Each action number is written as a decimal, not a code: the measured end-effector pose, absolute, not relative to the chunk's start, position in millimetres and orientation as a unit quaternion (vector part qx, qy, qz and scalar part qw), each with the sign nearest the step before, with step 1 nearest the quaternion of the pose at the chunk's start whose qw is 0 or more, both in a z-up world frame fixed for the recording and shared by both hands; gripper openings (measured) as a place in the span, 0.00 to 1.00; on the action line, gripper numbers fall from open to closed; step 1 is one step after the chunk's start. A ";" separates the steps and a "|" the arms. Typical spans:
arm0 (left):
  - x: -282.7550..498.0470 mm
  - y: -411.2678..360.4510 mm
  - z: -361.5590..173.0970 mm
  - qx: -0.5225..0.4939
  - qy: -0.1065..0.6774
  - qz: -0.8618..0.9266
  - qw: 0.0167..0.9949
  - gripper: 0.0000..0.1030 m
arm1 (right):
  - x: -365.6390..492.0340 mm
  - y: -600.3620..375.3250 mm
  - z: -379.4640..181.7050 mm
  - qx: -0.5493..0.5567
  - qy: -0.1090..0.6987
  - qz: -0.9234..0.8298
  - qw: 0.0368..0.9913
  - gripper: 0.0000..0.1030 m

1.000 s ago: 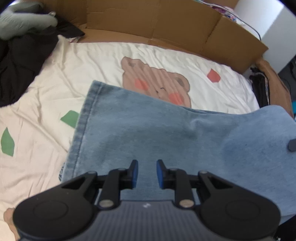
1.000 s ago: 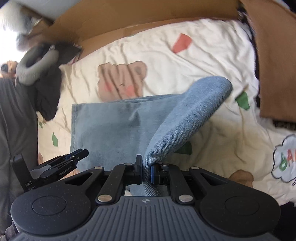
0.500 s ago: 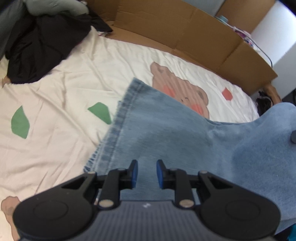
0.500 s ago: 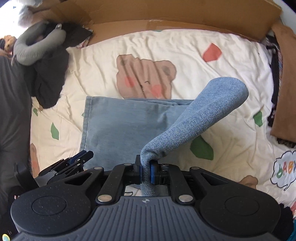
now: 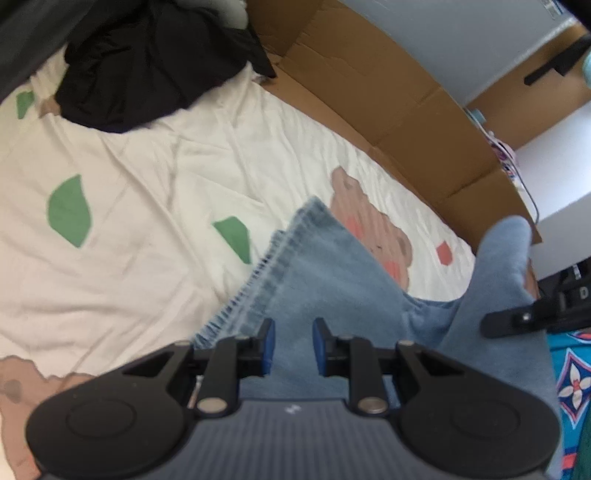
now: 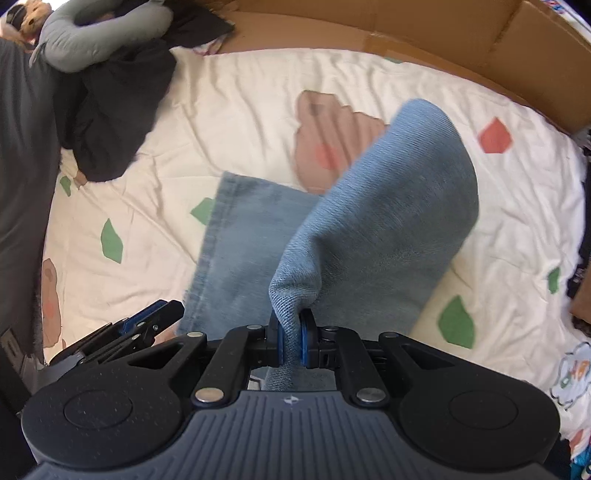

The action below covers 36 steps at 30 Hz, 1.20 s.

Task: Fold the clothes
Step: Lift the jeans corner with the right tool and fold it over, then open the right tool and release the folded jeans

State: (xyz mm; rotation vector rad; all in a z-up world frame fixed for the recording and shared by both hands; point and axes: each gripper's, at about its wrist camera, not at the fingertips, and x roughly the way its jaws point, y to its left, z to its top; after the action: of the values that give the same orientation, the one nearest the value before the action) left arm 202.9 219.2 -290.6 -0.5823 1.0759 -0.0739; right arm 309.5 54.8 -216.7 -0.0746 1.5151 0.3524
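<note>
Jeans (image 6: pixel 388 221) got carried further left across the sheet (image 6: pixel 240 92), pinched in the right gripper (image 6: pixel 291 341), hem pointing left; left gripper (image 5: pixel 290 345) parted, nothing held

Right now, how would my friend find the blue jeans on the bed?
Find the cream bedsheet with its cartoon bear print, edged by cardboard. Below the bear lie the light blue jeans, one end lifted by the right hand-held gripper. They are the only denim; the nearby heap of clothes is black.

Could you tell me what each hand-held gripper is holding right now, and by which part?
The right hand-held gripper pinches a bunched fold of the blue jeans; the left hand-held gripper holds nothing.
</note>
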 end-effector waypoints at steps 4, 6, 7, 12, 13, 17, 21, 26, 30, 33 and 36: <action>196.5 233.3 -289.5 -0.276 0.503 -0.026 0.819 0.23 | 308.2 70.5 -233.0 -0.024 0.682 0.170 0.711 0.07; 193.9 237.0 -290.0 -0.269 0.505 -0.024 0.819 0.23 | 307.5 74.3 -240.8 -0.010 0.681 0.172 0.711 0.07; 192.6 238.8 -290.2 -0.266 0.507 -0.023 0.820 0.23 | 306.9 76.2 -244.3 -0.005 0.682 0.175 0.710 0.07; 190.2 245.0 -293.6 -0.259 0.512 -0.013 0.819 0.23 | 304.9 88.6 -258.3 0.002 0.682 0.192 0.706 0.07; 190.4 246.0 -294.0 -0.258 0.512 -0.011 0.819 0.23 | 305.1 91.5 -261.3 0.002 0.681 0.194 0.706 0.07; 191.2 248.6 -295.8 -0.253 0.513 -0.003 0.820 0.23 | 308.1 100.3 -274.9 0.006 0.683 0.199 0.702 0.07; 191.4 252.3 -297.5 -0.254 0.516 0.003 0.818 0.23 | 310.4 108.5 -291.3 0.009 0.687 0.205 0.698 0.08; 193.9 255.4 -299.9 -0.245 0.520 0.011 0.818 0.26 | 317.7 114.0 -306.3 0.040 0.681 0.233 0.694 0.28; 196.4 253.9 -298.6 -0.236 0.524 0.010 0.818 0.26 | 327.1 112.9 -300.8 0.040 0.669 0.261 0.695 0.38; 200.3 248.1 -295.1 -0.224 0.525 0.000 0.821 0.26 | 336.2 102.2 -288.7 0.028 0.661 0.273 0.698 0.39; 206.7 237.3 -291.3 -0.214 0.524 -0.013 0.824 0.26 | 344.0 71.7 -275.7 0.031 0.653 0.277 0.704 0.42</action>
State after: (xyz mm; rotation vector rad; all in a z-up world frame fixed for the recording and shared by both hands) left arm 206.7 237.3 -291.3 -0.4558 1.1138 -0.0286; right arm 344.0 71.7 -275.7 0.0694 1.4513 0.6170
